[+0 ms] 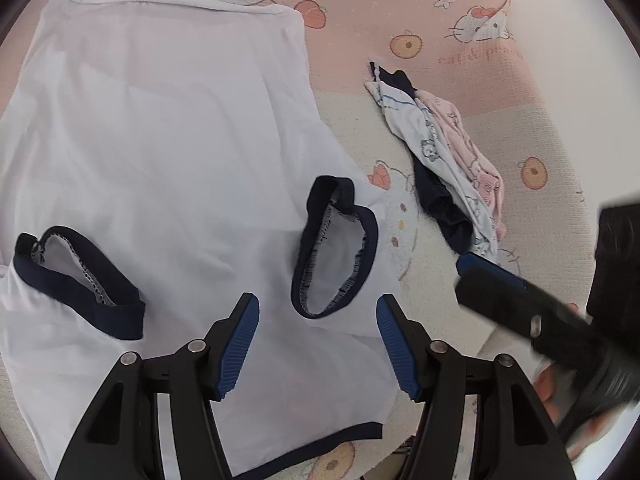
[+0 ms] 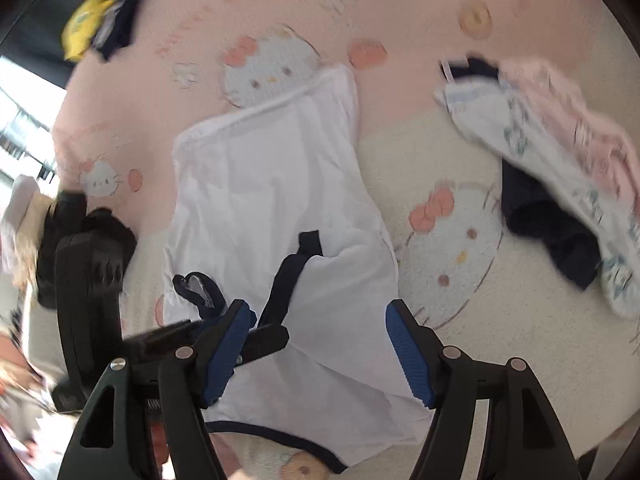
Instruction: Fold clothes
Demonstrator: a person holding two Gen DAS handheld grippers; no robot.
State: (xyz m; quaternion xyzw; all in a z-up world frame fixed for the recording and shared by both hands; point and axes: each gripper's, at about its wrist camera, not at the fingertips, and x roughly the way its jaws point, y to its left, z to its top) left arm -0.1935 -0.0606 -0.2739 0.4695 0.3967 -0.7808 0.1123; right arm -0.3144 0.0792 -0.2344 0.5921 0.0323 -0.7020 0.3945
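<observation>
We have the white shirt (image 1: 160, 152) spread flat on the cartoon-print mat (image 1: 440, 20), both navy-cuffed sleeves (image 1: 336, 248) turned in over the body, which we judge keeps it narrow for the next fold. A heap of other clothes (image 1: 452, 168) waits well apart to one side. Our left gripper (image 1: 318, 344) hangs tilted down over the collar end, jaws about half open and holding nothing. Our right gripper (image 2: 320, 354) also points steeply down at that end, blurred, jaws apart and empty, with cloth lying below them. No earlier view lets us say more of the jaws.
</observation>
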